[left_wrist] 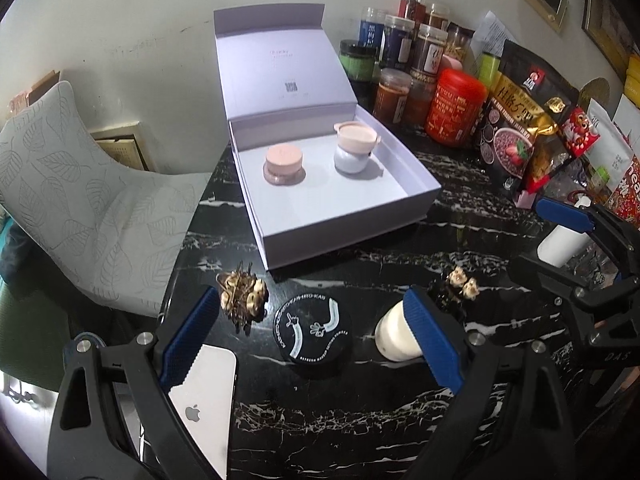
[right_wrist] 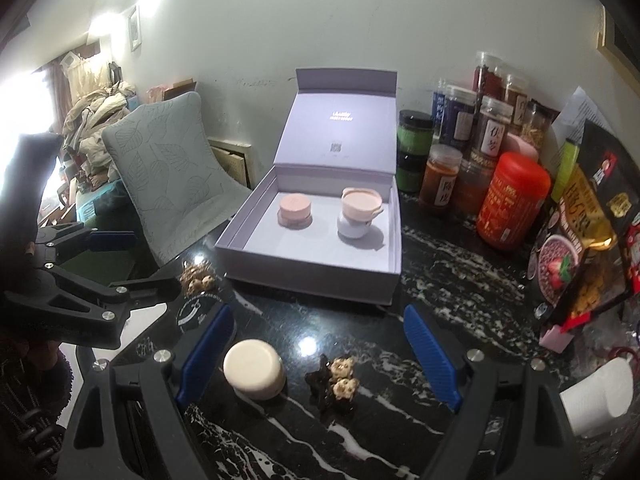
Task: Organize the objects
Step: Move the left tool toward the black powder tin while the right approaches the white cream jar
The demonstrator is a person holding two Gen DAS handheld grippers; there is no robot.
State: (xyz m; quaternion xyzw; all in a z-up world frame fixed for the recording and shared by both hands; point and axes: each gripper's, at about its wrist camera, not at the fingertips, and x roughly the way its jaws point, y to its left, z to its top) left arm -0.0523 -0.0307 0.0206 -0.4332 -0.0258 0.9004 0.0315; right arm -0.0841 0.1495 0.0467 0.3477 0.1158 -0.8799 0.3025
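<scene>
An open lilac gift box (left_wrist: 348, 240) (right_wrist: 304, 280) stands on the black marble table, holding a pink jar (left_wrist: 284, 160) (right_wrist: 294, 210) and a white pot with a pink lid (left_wrist: 354, 148) (right_wrist: 360, 212). My left gripper (left_wrist: 312, 336) is open above a black round tin (left_wrist: 312, 330). A gold hair clip (left_wrist: 242, 300) lies by its left finger and a cream jar (left_wrist: 394, 338) by its right finger. My right gripper (right_wrist: 318, 360) is open over the cream jar (right_wrist: 254, 368) and a dark hair clip with small bears (right_wrist: 336, 380). Nothing is held.
A white phone (left_wrist: 204, 400) lies at the table's near left edge. Several spice jars (right_wrist: 472, 152), a red canister (right_wrist: 514, 200) and snack bags (left_wrist: 520, 128) crowd the back right. A white bottle (right_wrist: 596, 396) lies at the right. A leaf-pattern chair (left_wrist: 80, 192) stands off the left edge.
</scene>
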